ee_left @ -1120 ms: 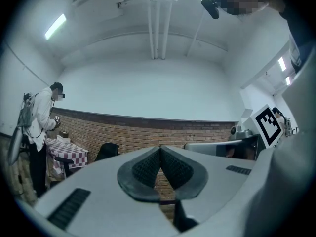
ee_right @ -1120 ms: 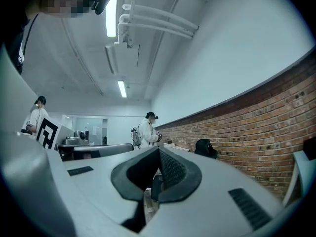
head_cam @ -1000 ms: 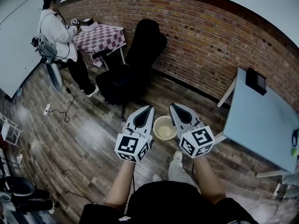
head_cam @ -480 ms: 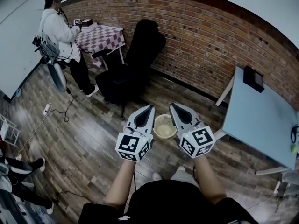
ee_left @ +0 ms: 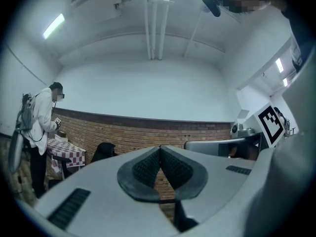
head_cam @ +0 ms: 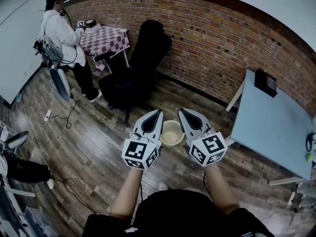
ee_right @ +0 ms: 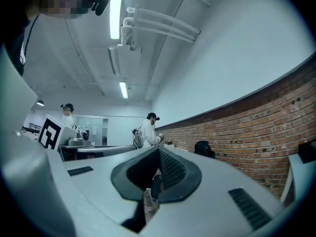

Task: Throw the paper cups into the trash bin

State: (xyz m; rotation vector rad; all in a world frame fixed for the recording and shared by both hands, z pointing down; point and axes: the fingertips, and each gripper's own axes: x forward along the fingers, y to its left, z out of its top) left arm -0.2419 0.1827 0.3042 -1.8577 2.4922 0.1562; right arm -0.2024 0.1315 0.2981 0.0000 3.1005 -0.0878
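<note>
In the head view a round wicker trash bin (head_cam: 172, 133) stands on the wooden floor, its pale inside showing. My left gripper (head_cam: 159, 113) hangs just left of the bin and my right gripper (head_cam: 180, 111) just right of it, both pointing forward and level. The left gripper (ee_left: 160, 150) has its ribbed pads pressed together with nothing between them. The right gripper (ee_right: 158, 151) also has its tips together and holds nothing. No paper cup shows in any view.
A black office chair (head_cam: 143, 65) stands beyond the bin in front of the brick wall (head_cam: 222, 43). A person in white (head_cam: 61, 36) stands by a checked table (head_cam: 106, 38) at far left. A pale blue table (head_cam: 276, 127) is on the right. Cables (head_cam: 49, 115) lie on the floor.
Both grippers stay shut either side of the bin. The whole room has slid slightly left in the head view, and someone's legs at the lower left edge have shifted.
</note>
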